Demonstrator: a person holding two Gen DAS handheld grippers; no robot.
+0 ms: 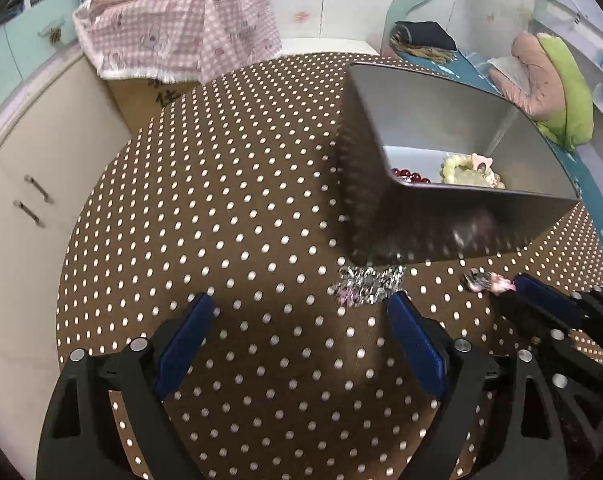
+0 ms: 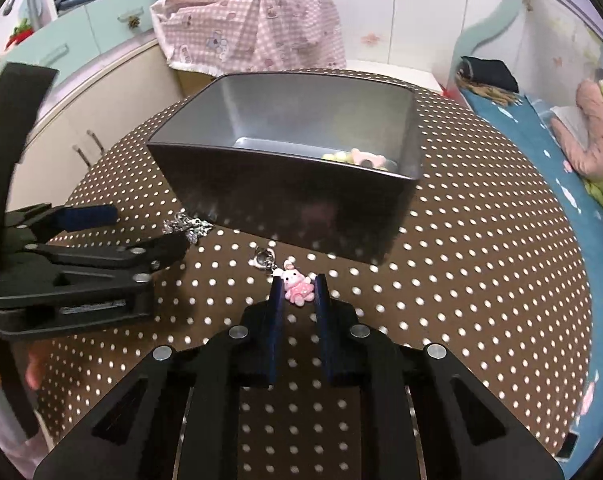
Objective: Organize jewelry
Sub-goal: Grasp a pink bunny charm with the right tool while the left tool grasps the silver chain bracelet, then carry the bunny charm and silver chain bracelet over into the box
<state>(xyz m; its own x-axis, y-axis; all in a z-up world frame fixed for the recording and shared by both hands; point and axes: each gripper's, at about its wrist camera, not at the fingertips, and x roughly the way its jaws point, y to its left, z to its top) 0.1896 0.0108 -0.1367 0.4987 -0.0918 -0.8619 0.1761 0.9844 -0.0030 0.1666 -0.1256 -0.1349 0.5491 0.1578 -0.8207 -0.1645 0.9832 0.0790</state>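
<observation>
A grey metal box (image 1: 453,224) (image 2: 285,204) stands on the dotted brown table; inside lie a pale green bead bracelet (image 1: 467,174) (image 2: 355,158) and red beads (image 1: 411,176). A silver chain heap (image 1: 367,284) (image 2: 189,228) lies by the box's near corner, just ahead of my left gripper's right fingertip. My left gripper (image 1: 301,312) (image 2: 141,232) is open and empty. A pink bunny charm (image 2: 297,286) (image 1: 487,282) with a metal ring (image 2: 263,258) sits between the pads of my right gripper (image 2: 299,286) (image 1: 521,296), which has closed in around it.
The round table (image 1: 221,200) has a polka-dot cloth. A pink checked cloth (image 1: 173,28) covers a box behind it. A beige cabinet (image 1: 29,208) stands at the left, a bed with blue sheet (image 2: 541,148) at the right.
</observation>
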